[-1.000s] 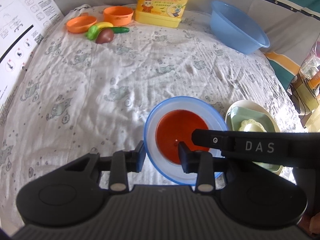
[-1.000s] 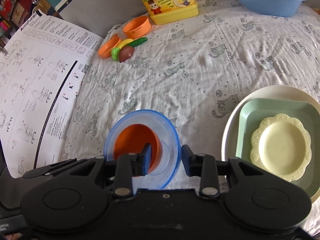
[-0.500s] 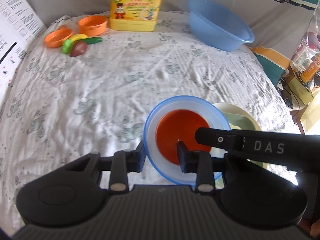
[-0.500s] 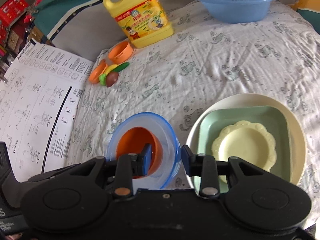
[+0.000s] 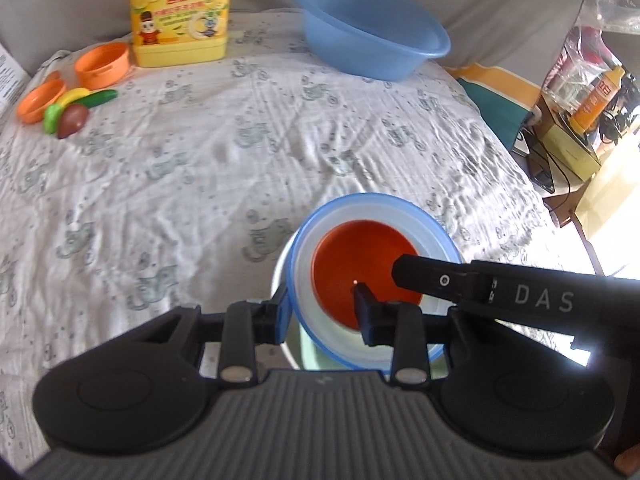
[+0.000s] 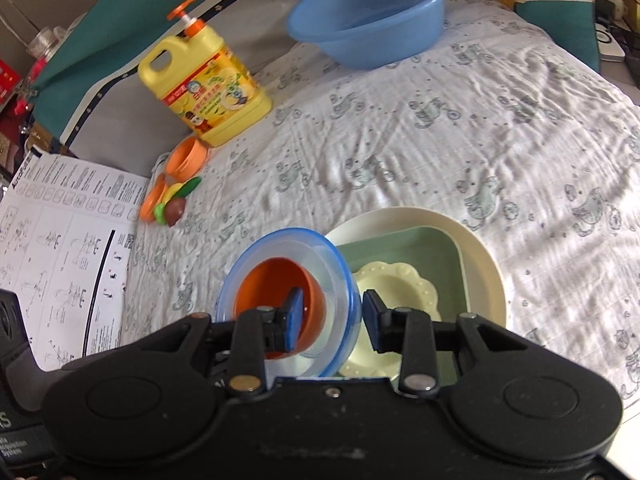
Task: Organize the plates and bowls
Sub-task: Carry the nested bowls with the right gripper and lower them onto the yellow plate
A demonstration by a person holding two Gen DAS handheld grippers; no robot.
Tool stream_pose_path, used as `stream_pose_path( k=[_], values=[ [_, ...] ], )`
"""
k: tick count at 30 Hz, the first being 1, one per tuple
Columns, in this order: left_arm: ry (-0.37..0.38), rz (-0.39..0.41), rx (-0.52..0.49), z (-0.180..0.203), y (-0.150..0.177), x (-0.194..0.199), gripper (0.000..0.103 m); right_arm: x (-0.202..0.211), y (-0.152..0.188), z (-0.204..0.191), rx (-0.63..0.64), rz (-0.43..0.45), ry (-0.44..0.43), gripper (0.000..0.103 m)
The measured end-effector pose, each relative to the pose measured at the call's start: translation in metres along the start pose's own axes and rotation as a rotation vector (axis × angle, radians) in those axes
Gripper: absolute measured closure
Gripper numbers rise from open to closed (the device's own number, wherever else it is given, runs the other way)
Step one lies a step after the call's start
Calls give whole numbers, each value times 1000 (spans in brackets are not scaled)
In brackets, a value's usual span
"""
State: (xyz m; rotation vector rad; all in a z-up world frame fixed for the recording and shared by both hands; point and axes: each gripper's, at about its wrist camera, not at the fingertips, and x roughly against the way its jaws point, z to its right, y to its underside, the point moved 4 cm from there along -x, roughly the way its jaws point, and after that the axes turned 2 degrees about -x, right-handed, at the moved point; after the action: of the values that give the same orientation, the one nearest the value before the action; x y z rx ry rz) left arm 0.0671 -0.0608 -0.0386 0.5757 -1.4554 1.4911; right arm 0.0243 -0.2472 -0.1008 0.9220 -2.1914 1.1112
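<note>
A clear bowl with a blue rim (image 5: 372,220) holds an orange bowl (image 5: 360,264) nested inside. Both grippers grip it by opposite rims and hold it in the air. My left gripper (image 5: 322,314) is shut on its left rim. My right gripper (image 6: 330,320) is shut on its right rim, one finger inside the orange bowl (image 6: 276,292). Under and right of it lies a stack: a cream round plate (image 6: 480,256), a green square dish (image 6: 400,248) and a pale yellow scalloped plate (image 6: 404,292). In the left wrist view the stack is mostly hidden beneath the bowl.
A blue basin (image 6: 372,12) stands at the far side of the cloth-covered table. A yellow detergent jug (image 6: 204,88), orange toy cups (image 6: 186,158) and toy vegetables (image 6: 176,204) are at the far left. A printed sheet (image 6: 60,240) lies at the left.
Both grippers have carried the nested bowls to the right, from over bare cloth to over the plate stack. The grip has not changed.
</note>
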Motion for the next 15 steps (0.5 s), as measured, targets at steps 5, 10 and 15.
stream_pose_path(
  k=[5, 10, 15],
  values=[
    [1, -22, -20, 12, -5, -9, 71, 2, -4, 15, -32, 5, 4, 69],
    [2, -56, -26, 20, -5, -22, 71, -3, -5, 32, -62, -15, 11, 69],
    [-5, -84, -27, 22, -3, -32, 71, -11, -4, 45, -86, -39, 10, 69]
  ],
)
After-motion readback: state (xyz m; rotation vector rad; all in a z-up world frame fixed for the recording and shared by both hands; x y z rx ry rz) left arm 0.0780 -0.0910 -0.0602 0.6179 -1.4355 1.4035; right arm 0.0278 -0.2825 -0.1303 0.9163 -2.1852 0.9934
